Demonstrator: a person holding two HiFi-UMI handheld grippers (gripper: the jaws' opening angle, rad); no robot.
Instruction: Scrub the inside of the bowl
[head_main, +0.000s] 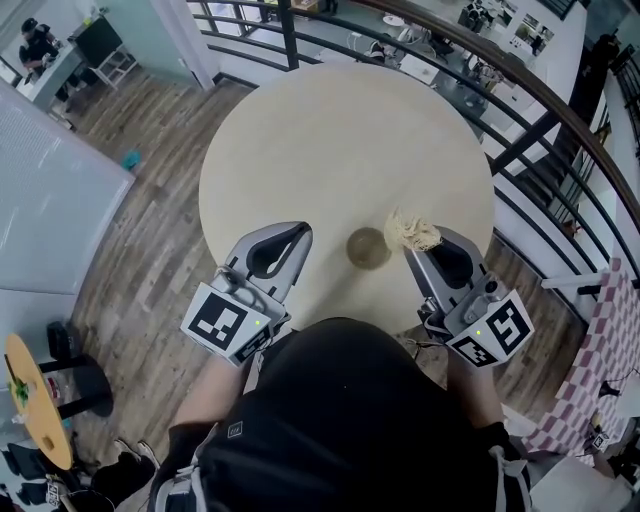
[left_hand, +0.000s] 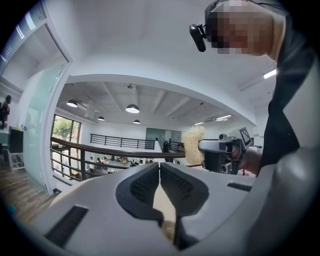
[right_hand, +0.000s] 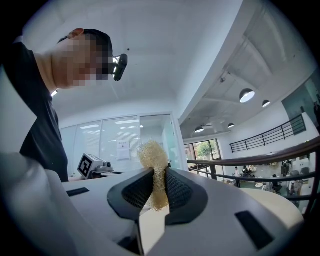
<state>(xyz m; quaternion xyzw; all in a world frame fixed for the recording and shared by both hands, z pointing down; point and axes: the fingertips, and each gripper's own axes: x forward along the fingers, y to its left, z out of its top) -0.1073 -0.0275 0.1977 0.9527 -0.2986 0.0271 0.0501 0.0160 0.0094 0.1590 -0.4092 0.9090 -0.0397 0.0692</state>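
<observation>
Two grippers are hovering over the near edge of the round table (head_main: 300, 130), and I am holding one in each hand. The bowl (head_main: 367, 248) is sitting on the table between them, nearer my right side, small and brownish, with its mouth facing up at me.

My right gripper (head_main: 412, 246) is pinching the scrubber (head_main: 412, 231). Its jaws are pressing into the lower part of the pale, netted wad, so the bushy end is sticking out past the tips (that is the part I want rubbing the bowl). From above, the wad is showing just beside the bowl's right rim and is not inside it. I cannot tell how high it is riding.

My left gripper (head_main: 303, 232) is carrying nothing. Its own view is showing the pads (left_hand: 145, 184) meeting at the tips with only the table behind them. I am keeping it a little apart from the bowl's left side, I think so it can steady the bowl once the rubbing begins, since a light bowl on a smooth top is likely to skid.

Both gripper cameras are looking out level across the room, so I judge the tools are raised. The scrubbing is not yet under way.
</observation>
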